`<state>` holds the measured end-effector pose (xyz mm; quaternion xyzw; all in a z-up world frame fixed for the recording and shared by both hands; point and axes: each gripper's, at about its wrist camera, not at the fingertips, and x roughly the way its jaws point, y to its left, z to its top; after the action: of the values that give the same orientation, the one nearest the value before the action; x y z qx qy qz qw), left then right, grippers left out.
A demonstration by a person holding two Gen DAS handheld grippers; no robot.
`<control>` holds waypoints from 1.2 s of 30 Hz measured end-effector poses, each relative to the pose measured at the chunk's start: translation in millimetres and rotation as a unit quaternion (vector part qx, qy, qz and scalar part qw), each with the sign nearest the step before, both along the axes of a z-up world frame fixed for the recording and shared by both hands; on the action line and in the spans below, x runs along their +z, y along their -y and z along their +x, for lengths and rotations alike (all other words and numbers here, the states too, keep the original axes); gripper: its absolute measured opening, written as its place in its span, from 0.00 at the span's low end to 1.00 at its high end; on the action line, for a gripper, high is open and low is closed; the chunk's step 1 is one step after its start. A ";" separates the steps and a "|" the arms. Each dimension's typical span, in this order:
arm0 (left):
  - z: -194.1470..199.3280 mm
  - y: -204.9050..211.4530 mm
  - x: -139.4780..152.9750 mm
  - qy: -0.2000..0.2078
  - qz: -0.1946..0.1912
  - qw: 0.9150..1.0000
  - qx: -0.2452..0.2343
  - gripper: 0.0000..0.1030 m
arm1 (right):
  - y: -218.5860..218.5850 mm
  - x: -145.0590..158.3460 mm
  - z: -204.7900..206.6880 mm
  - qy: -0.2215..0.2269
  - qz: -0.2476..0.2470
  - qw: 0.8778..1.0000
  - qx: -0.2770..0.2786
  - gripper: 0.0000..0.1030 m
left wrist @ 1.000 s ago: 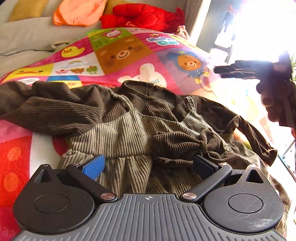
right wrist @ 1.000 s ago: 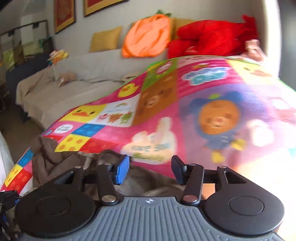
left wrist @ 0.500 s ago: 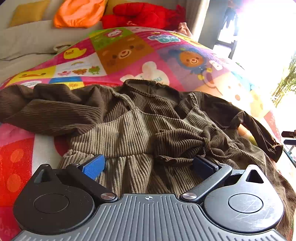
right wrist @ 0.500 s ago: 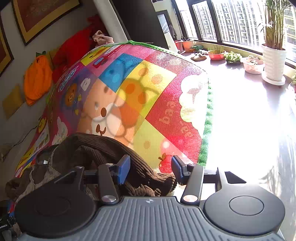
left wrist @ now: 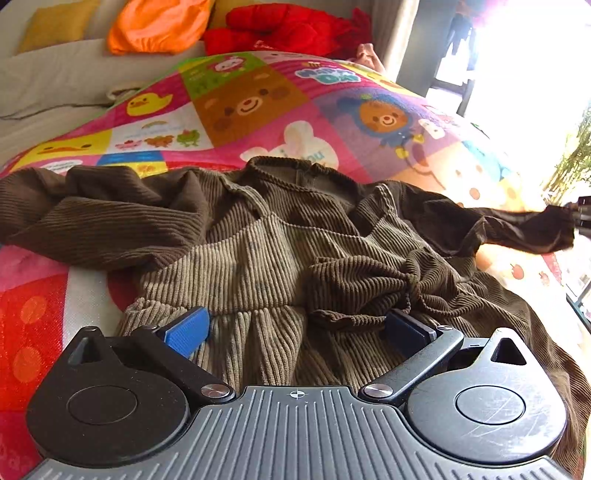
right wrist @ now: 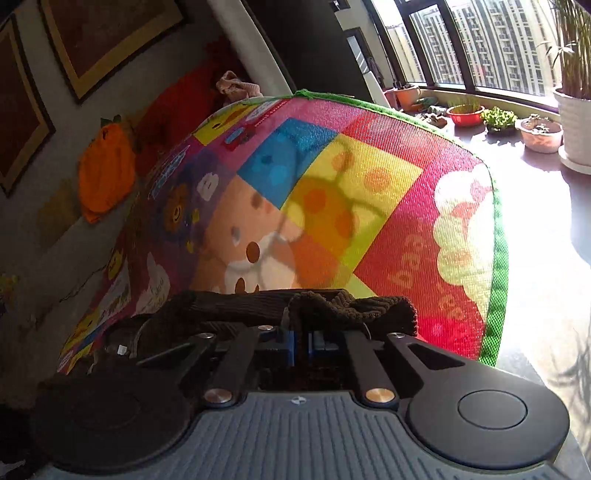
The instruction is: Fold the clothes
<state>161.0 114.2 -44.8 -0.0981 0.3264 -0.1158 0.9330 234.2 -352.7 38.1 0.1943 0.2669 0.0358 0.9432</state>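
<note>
A brown corduroy garment lies crumpled on a colourful cartoon play mat. Its left sleeve stretches left; its right sleeve is pulled out taut to the right. My left gripper is open, low over the garment's gathered waist, fingers wide apart. My right gripper is shut on the right sleeve's cuff and holds it above the mat. Its tip shows at the far right edge of the left wrist view.
A sofa behind the mat holds a yellow cushion, an orange pumpkin cushion and a red plush toy. The mat's green edge borders a sunlit floor with plant pots by the window.
My right gripper has closed on the right sleeve's cuff and pulled the sleeve out straight to the right. The left gripper has stayed put and open.
</note>
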 end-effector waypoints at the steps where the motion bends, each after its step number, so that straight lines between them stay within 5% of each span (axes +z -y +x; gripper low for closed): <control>1: 0.1 -0.4 -0.1 0.000 -0.001 1.000 -0.001 1.00 | 0.9 21.6 3.5 0.031 -0.011 0.999 0.001 0.05; 4: -0.1 -1.6 -0.1 0.000 -0.003 1.000 -0.002 1.00 | -3.2 90.5 16.9 0.116 -0.041 0.992 0.017 0.04; 7: -1.1 -3.1 0.2 0.000 -0.004 1.000 -0.002 1.00 | -30.9 123.1 31.2 0.131 -0.038 0.988 0.079 0.04; 13: -1.1 -4.1 0.4 0.000 -0.008 1.000 -0.004 1.00 | -141.2 113.2 66.4 0.059 -0.027 0.969 0.238 0.04; 19: -1.3 -6.6 0.7 0.001 -0.016 1.000 -0.004 1.00 | -265.7 71.4 88.6 -0.007 -0.070 0.936 0.345 0.07; 20: -1.4 -6.8 0.6 0.001 -0.017 1.000 -0.004 1.00 | -280.5 64.1 91.2 -0.021 -0.079 0.931 0.355 0.09; 23: -1.4 -7.2 0.7 0.001 -0.020 1.000 -0.004 1.00 | -309.1 49.3 91.1 -0.052 -0.100 0.918 0.380 0.38; 28: 0.6 -3.8 1.2 -0.005 -0.008 1.000 -0.007 1.00 | -299.3 61.8 65.4 -0.035 -0.111 0.899 0.423 0.65; 31: 4.1 5.2 1.8 -0.012 0.026 1.000 -0.014 1.00 | -282.9 81.0 53.1 -0.015 -0.114 0.891 0.438 0.72; 36: 6.1 18.2 0.5 -0.017 0.075 0.997 -0.017 1.00 | -259.0 111.7 45.6 -0.007 -0.121 0.897 0.425 0.79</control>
<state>167.1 96.0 -44.3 -0.0245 0.3519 -0.1051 0.9298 279.8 -93.7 149.7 -0.0525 0.3327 0.3991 0.8528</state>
